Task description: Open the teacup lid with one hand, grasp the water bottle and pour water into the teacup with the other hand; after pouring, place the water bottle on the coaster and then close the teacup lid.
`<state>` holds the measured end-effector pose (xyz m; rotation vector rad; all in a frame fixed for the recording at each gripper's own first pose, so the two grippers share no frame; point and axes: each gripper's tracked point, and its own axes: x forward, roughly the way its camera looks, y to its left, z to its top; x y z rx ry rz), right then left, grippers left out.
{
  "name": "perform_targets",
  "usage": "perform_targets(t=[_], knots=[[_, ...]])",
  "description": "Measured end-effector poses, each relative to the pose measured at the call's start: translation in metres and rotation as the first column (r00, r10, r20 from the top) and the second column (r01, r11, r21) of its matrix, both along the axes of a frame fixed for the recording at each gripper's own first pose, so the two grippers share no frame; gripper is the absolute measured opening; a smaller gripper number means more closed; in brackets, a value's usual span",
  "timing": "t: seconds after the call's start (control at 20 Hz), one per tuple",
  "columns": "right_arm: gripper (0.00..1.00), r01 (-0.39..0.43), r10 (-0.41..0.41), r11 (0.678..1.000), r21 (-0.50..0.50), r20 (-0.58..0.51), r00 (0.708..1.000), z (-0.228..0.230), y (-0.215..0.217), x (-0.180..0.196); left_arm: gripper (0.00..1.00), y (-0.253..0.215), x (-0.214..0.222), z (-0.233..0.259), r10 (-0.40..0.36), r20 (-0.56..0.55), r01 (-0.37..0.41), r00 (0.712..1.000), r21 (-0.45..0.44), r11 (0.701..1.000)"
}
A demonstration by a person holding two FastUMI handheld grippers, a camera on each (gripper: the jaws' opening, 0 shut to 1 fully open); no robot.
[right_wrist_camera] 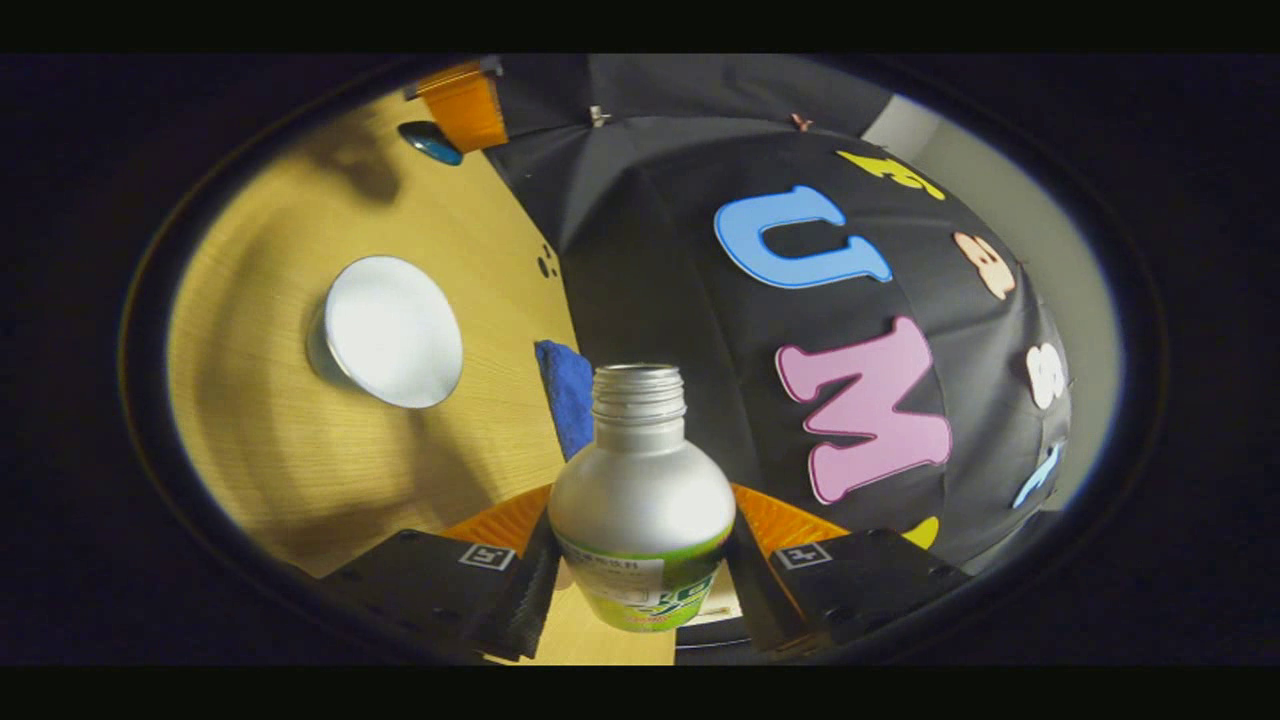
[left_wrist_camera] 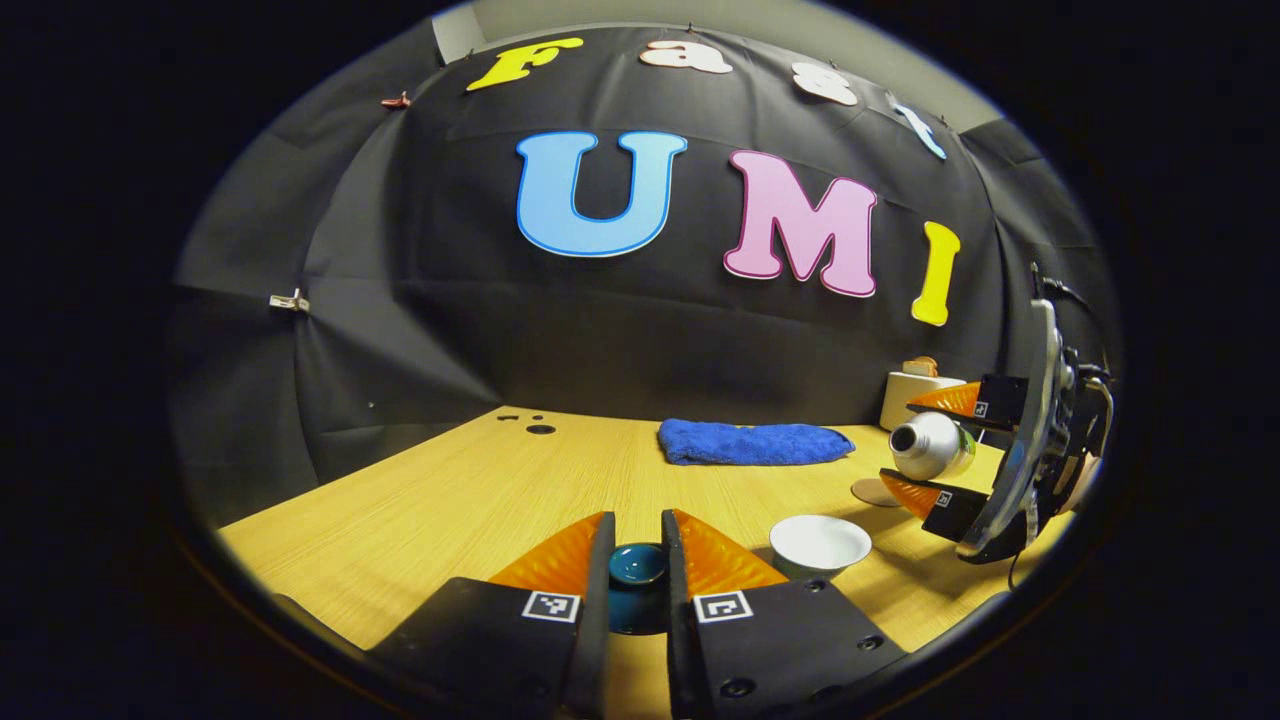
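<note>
I've got the left gripper [left_wrist_camera: 636, 575] clamped on the teacup lid [left_wrist_camera: 637, 566] at the counter's [left_wrist_camera: 450, 500] near edge, right gripper [right_wrist_camera: 640, 575] holding the tilted water bottle [right_wrist_camera: 640, 500] beside the open teacup [left_wrist_camera: 820, 545]; mouth looks off-centre, could spill onto the counter.

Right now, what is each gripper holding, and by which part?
Left gripper clamps the teacup lid at its sides. Right gripper grips the tilted water bottle around its body.

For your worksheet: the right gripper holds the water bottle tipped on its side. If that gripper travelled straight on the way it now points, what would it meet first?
Probably the booth's wall. In the right gripper view the water bottle mouth aims at the wall, with the blue towel just beside that line; the teacup lies well off to one side. Depth is unclear.
</note>
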<state>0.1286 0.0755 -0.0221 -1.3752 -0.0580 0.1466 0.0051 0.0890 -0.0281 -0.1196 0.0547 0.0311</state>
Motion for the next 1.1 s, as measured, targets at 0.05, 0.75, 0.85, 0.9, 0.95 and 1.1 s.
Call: perform_targets(t=[0.05,0.75,0.85,0.9,0.95,1.1], knots=[[0.78,-0.010,0.010,1.000,-0.025,0.001,1.000,-0.002,0.003,-0.001,0.27,0.000,0.000,-0.001,-0.002,-0.004,0.002,1.000,-0.003,1.000],[0.78,-0.096,0.105,0.952,-0.292,0.013,0.994,-0.022,0.014,0.007,0.27,0.003,0.001,0.000,-0.003,-0.011,0.003,1.000,-0.001,1.000],[0.75,-0.108,0.121,0.939,-0.328,0.020,0.992,-0.021,0.017,0.008,0.27,0.003,0.001,0.001,-0.002,-0.009,0.002,1.000,-0.010,1.000],[0.78,-0.114,0.131,0.930,-0.348,0.024,0.991,-0.021,0.018,0.008,0.27,0.004,0.001,0.000,0.001,-0.011,-0.001,1.000,-0.011,1.000],[0.78,-0.119,0.138,0.923,-0.367,0.027,0.990,-0.021,0.018,0.007,0.27,0.003,0.001,-0.001,0.000,-0.013,0.000,1.000,-0.011,1.000],[0.78,-0.133,0.156,0.908,-0.397,0.028,0.987,-0.023,0.020,0.011,0.27,0.003,0.000,-0.001,-0.003,-0.013,0.003,1.000,-0.010,1.000]])
